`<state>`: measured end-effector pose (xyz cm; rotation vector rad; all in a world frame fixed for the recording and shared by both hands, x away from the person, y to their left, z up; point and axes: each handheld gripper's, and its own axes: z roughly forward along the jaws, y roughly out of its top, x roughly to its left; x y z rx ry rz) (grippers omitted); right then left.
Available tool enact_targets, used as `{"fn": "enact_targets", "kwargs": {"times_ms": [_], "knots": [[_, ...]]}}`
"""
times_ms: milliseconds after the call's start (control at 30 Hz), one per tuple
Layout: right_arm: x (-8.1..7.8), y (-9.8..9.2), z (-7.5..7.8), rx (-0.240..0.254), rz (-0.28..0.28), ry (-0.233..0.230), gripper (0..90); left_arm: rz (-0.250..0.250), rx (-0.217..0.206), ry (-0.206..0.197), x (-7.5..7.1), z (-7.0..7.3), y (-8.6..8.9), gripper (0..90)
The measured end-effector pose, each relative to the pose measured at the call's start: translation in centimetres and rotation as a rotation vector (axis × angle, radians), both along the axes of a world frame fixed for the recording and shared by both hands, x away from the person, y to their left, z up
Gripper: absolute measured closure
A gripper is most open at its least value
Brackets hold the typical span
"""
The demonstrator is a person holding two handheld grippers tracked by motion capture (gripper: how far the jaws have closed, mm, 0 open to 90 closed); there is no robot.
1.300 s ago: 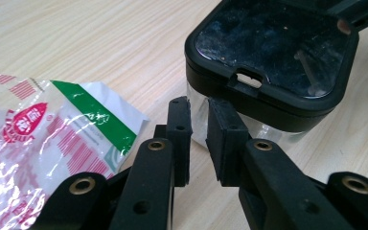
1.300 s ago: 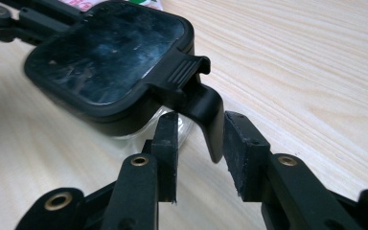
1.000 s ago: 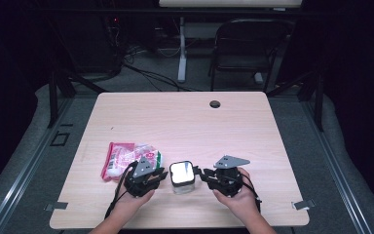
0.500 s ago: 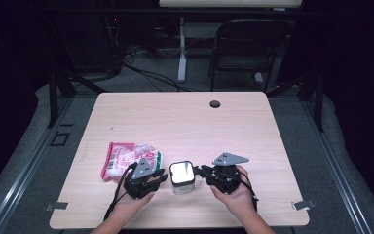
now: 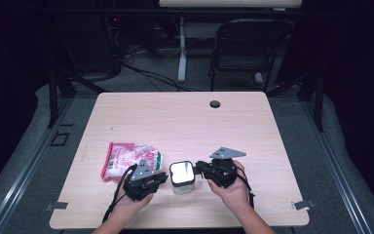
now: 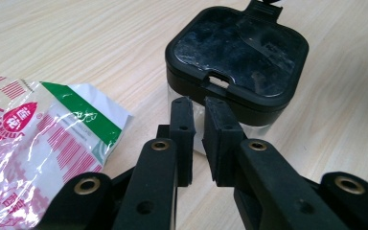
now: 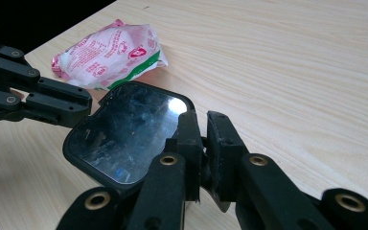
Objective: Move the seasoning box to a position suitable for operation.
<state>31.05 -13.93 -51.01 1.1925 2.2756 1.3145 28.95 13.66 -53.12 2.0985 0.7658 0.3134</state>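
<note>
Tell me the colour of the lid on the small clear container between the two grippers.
Glossy black lid, seen best in the left gripper view.

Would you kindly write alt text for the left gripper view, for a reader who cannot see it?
The left gripper, its two black jaws nearly closed with nothing between them, points at a clear square container with a glossy black lid on a pale wooden table. A crinkled red, white and green plastic packet lies at the left.
</note>
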Motion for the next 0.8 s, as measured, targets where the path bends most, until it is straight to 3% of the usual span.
{"fn": "enact_targets", "kwargs": {"times_ms": [467, 800], "knots": [[-0.12, 0.29, -0.11, 0.0, 0.008, -0.007, 85.7, -0.05, 0.015, 0.019, -0.42, -0.13, -0.64, 88.6], [-0.24, 0.22, -0.31, 0.024, 0.0, -0.01, 86.0, -0.054, 0.007, 0.024, -0.49, -0.05, -0.63, 89.1]]}}
